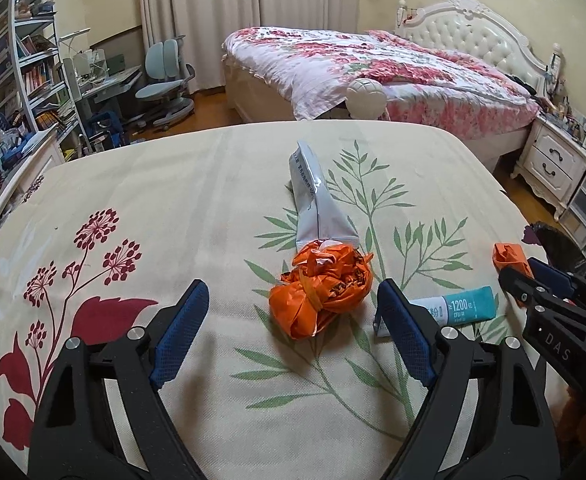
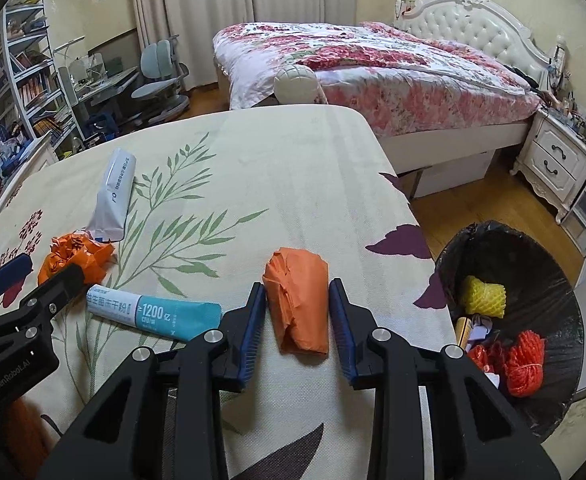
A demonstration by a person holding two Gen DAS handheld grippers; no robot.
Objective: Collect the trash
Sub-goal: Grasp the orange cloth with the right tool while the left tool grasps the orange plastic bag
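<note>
A crumpled orange plastic bag (image 1: 321, 292) lies on the floral tablecloth (image 1: 173, 184) between the fingers of my left gripper (image 1: 293, 288), which stands open without touching it. My right gripper (image 2: 297, 290) is shut on a folded orange packet (image 2: 299, 308) near the table's right edge, a pad pressed against each side. In the left wrist view that right gripper (image 1: 527, 270) shows at the far right with the orange packet (image 1: 509, 258). A silver pouch (image 1: 317, 200) and a teal-and-white sachet (image 2: 161, 312) lie loose on the cloth.
A bin with a black liner (image 2: 533, 272) stands on the floor just past the table's right edge, holding a yellow foam net (image 2: 485, 296) and red netting (image 2: 527, 364). Beyond are a bed (image 2: 373, 80), a nightstand (image 2: 557, 164), a desk chair (image 1: 165, 84) and bookshelves (image 1: 33, 68).
</note>
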